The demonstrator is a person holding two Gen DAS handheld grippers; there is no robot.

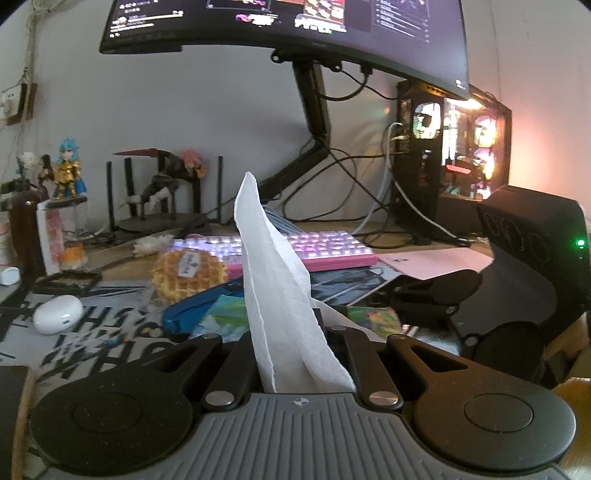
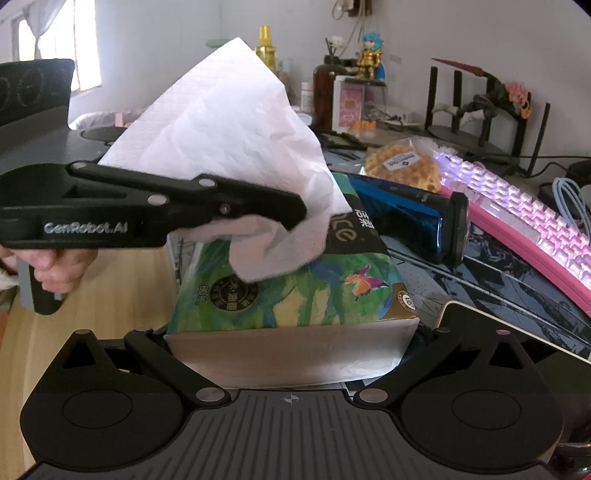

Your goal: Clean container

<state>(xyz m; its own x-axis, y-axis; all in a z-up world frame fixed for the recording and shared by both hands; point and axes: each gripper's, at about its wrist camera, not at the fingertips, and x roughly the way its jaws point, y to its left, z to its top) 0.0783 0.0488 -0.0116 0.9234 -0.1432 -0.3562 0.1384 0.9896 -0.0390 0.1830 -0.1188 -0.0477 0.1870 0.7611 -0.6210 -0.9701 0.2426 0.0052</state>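
The left claw [image 2: 295, 216] pinches a white tissue [image 2: 221, 140] above the green tissue pack [image 2: 295, 291]. The right claw [image 2: 291, 354] is spread around that pack. The crowded desk [image 2: 92, 295] holds a pink keyboard [image 2: 517, 206], a waffle [image 2: 402, 166] and toy figures [image 2: 371, 55] by a white wall.

Left wrist view faces monitor [image 1: 288, 22], right faces left, sharing keyboard [image 1: 295, 247].
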